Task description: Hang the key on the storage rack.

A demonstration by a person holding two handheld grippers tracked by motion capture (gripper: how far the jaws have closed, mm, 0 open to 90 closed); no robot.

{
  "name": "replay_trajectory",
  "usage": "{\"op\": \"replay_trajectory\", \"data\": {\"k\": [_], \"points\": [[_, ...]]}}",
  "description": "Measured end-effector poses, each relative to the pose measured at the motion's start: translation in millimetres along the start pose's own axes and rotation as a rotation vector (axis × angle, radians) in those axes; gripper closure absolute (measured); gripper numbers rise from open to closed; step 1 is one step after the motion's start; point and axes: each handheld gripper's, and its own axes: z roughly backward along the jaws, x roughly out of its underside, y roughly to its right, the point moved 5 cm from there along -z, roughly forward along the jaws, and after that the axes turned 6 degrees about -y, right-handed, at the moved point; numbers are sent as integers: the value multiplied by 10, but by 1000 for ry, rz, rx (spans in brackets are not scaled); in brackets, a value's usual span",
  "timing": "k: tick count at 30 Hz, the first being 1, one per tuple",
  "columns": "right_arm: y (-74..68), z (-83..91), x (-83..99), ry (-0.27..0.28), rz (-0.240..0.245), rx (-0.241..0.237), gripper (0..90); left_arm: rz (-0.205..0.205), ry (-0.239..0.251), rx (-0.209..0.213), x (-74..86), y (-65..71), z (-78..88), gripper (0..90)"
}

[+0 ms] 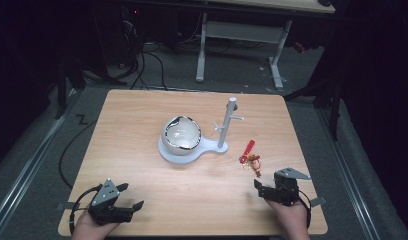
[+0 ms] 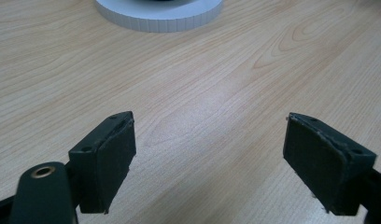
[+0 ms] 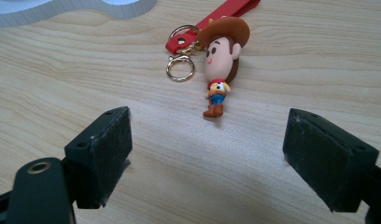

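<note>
A cowboy-figure keychain (image 1: 253,161) with a red strap (image 1: 249,147) and gold rings lies flat on the wooden table (image 1: 142,110), right of the white stand. In the right gripper view the figure (image 3: 220,60) lies just ahead of my right gripper (image 3: 207,154), whose jaws stand wide apart with nothing between them. In the high view that gripper (image 1: 270,182) sits at the table's near right, a short way from the keychain. My left gripper (image 1: 126,196) rests open at the near left, over bare wood (image 2: 207,158).
A white stand (image 1: 222,146) with an upright hooked post (image 1: 227,122) holds a white bowl with a dark rim (image 1: 182,134) on its round base (image 2: 160,14) at the table's centre. Beyond the far edge are desk legs and cables on the floor.
</note>
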Motion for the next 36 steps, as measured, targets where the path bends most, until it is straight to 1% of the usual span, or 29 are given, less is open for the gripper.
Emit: {"op": "replay_trajectory", "data": {"k": [5,6,8,9,11,13,16,17,18,19,20,21,22,23,24,25,26,27,28,29,30,31,32,34,36], "points": [[-21,-3,-6,0,4,-9,186,1,0,-1,3,-2,2,178],[-37,-4,-11,1,5,-23,221,0,0,-1,2,0,3,178],[-41,-6,-13,-2,3,-26,229,-4,-1,-3,-1,3,6,178],[-47,-12,-31,-3,1,-32,257,-4,-1,-3,-1,3,4,178],[-49,-17,-40,-2,4,-31,272,-5,-5,-5,0,3,-1,178],[-37,-65,-72,-3,11,-27,339,-7,-9,-6,2,5,-12,178],[-17,-116,-84,-18,11,-33,346,-10,-13,-6,6,5,-19,178],[16,-177,-144,-22,32,-5,365,-10,-14,-7,9,6,-24,178],[16,-177,-144,-22,32,-5,365,-10,-16,-7,11,5,-26,178],[55,-232,-225,-9,39,18,418,-10,-17,-9,8,-1,-26,178],[68,-273,-265,-8,40,31,431,-11,-16,-10,6,-5,-21,178],[68,-273,-265,-8,40,31,431,-11,-16,-10,6,-5,-21,178],[82,-395,-325,-38,36,61,437,-9,-13,-11,4,-7,-15,178],[82,-395,-325,-38,36,61,437,-9,-12,-12,6,-9,-10,178],[84,-477,-353,-41,33,66,497,-8,-11,-13,12,-17,1,178],[84,-477,-353,-41,33,66,497,-8,-11,-13,12,-17,1,178],[84,-524,-357,-65,31,61,562,-5,-10,-14,14,-24,8,178],[84,-524,-357,-65,31,61,562,-3,-7,-13,14,-26,11,178],[74,-530,-355,-75,39,62,634,-1,-6,-13,16,-28,15,179],[60,-522,-350,-75,52,77,656,-2,-6,-14,17,-27,17,179],[43,-480,-354,-61,58,75,674,-4,-6,-15,17,-19,20,179],[43,-480,-354,-61,58,75,674,-4,-6,-15,17,-19,20,179],[25,-371,-358,-32,66,76,678,-10,-7,-18,14,-12,27,179],[31,-244,-336,-8,76,77,678,-11,-5,-17,12,-8,31,179],[88,-116,-288,4,68,76,678,-10,-7,-15,13,-13,22,179]]}}
